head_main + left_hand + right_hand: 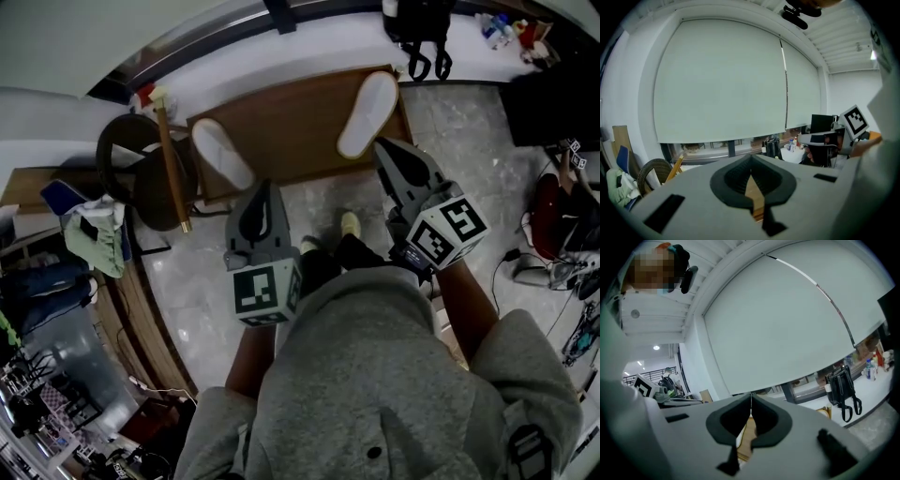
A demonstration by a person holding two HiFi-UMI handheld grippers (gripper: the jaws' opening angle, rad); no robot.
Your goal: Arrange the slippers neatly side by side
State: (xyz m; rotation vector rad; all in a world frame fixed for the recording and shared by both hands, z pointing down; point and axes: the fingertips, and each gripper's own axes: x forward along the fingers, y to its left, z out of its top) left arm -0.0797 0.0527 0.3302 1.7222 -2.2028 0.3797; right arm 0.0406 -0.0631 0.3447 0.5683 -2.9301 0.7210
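Slippers (367, 114) apart — left tongs (265, 187), right tongs (384, 145) closed.

Two white slippers: a left slipper (222, 153) and a right slipper (367, 113). One brown mat (291, 131). Two claws: the left claw (265, 189) and the right claw (384, 147). One black bag (419, 23), one wooden pole (172, 169), one person (375, 375).

Prob. an office/lab: monitor (821, 123), wide roller blind (722, 79), sill clutter (511, 28).

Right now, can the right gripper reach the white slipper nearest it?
Probably yes. The right gripper points toward that slipper on the brown mat, with nothing between them. Its jaws are shut, so they must open first.
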